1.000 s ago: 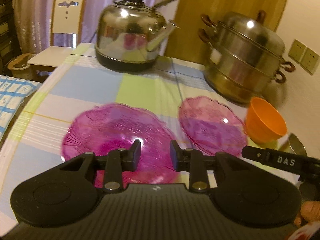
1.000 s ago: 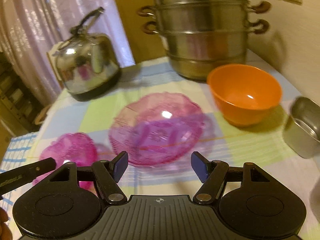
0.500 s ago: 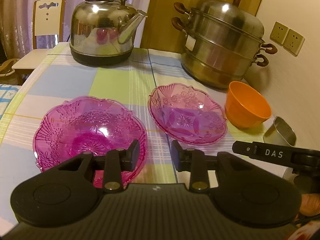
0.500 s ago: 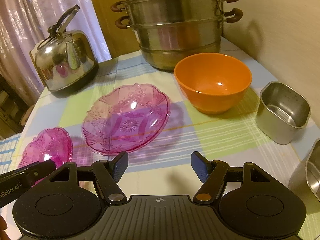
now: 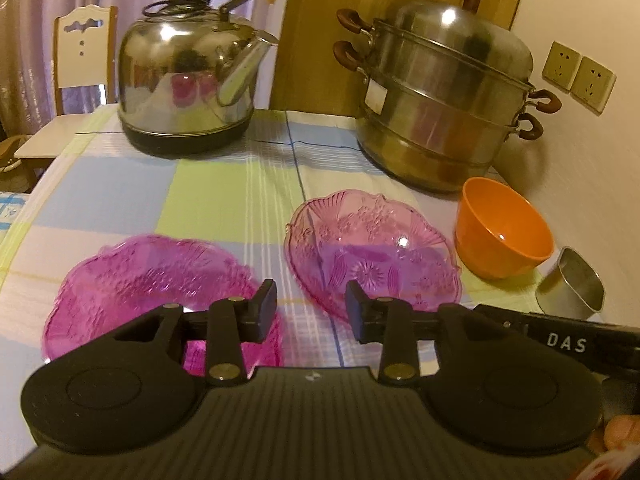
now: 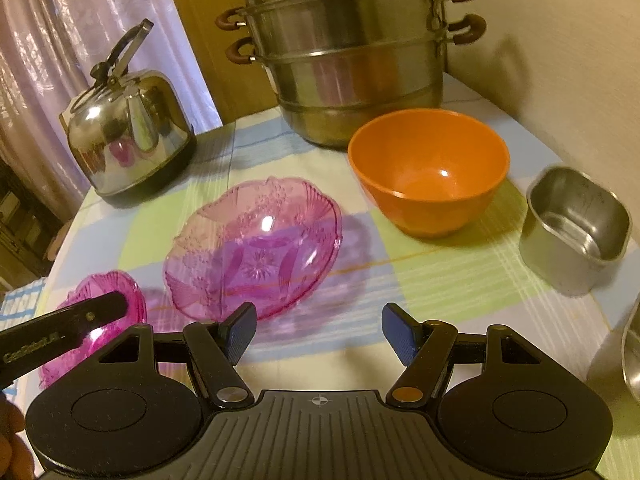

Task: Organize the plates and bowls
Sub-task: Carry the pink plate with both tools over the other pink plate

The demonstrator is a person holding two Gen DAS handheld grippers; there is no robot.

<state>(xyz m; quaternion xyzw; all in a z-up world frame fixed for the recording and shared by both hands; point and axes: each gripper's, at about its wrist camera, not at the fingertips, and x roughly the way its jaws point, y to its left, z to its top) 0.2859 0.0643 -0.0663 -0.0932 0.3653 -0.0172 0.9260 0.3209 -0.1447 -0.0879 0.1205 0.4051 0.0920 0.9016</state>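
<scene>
Left side first: the deep magenta dish [image 5: 160,280] lies toward the tabletop's left edge, right under and ahead of the left tongs [image 5: 311,310], its near rim tucked beneath the left finger. Those tongs are narrowly parted and opening as we watch, with nothing between the pads, only checked cloth showing in the gap. This dish looks like the left hand's job; it is plainly nearer than anything else.

Moving to the middle: the paler pink dish [image 6: 256,244], scalloped and embossed with flowers and fans, sits mid-tabletop, just ahead and left of the right tongs [image 6: 320,334]. The two pink dishes lie side by side, close but apart. Both are round-ish, so no long axis to line up; a rim pinch seems the way in.

The right tongs hang spread wide and empty.

Further right, the orange bowl [image 6: 428,176] stands upright near the far right edge, in front of the steamer pot [image 6: 348,52].
</scene>
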